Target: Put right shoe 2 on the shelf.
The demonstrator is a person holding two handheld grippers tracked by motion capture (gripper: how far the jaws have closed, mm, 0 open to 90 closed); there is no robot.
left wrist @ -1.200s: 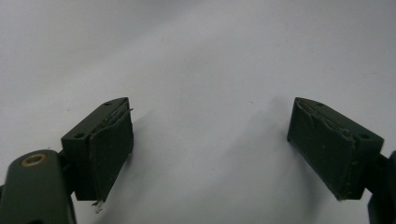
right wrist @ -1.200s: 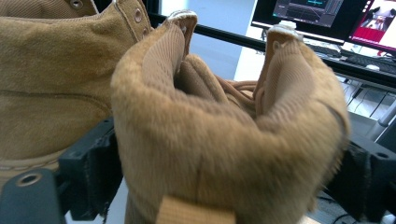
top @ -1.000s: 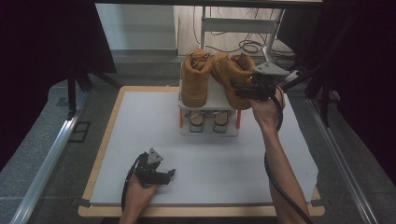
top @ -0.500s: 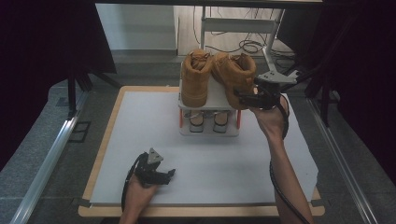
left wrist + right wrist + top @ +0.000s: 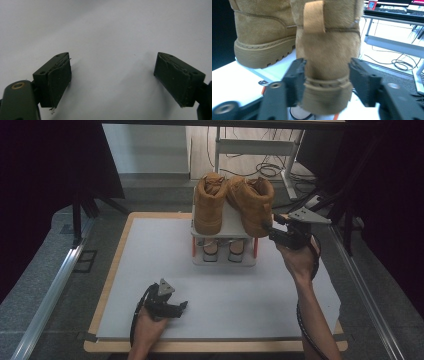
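The worktop (image 5: 150, 270) carries a small white shoe rack (image 5: 223, 227) at its far centre. Two tan boots stand on the top shelf: the left boot (image 5: 209, 205) upright, the right boot (image 5: 251, 202) with its heel overhanging the rack's right edge toward the person. The right gripper (image 5: 270, 231) sits directly at that heel; its jaws have just been closing and now press both sides of the heel (image 5: 325, 75), below the pull loop (image 5: 314, 16). The boot's long axis runs away from this gripper. The left gripper (image 5: 181, 306) rests near the front edge, well apart from the rack, jaws wide and empty.
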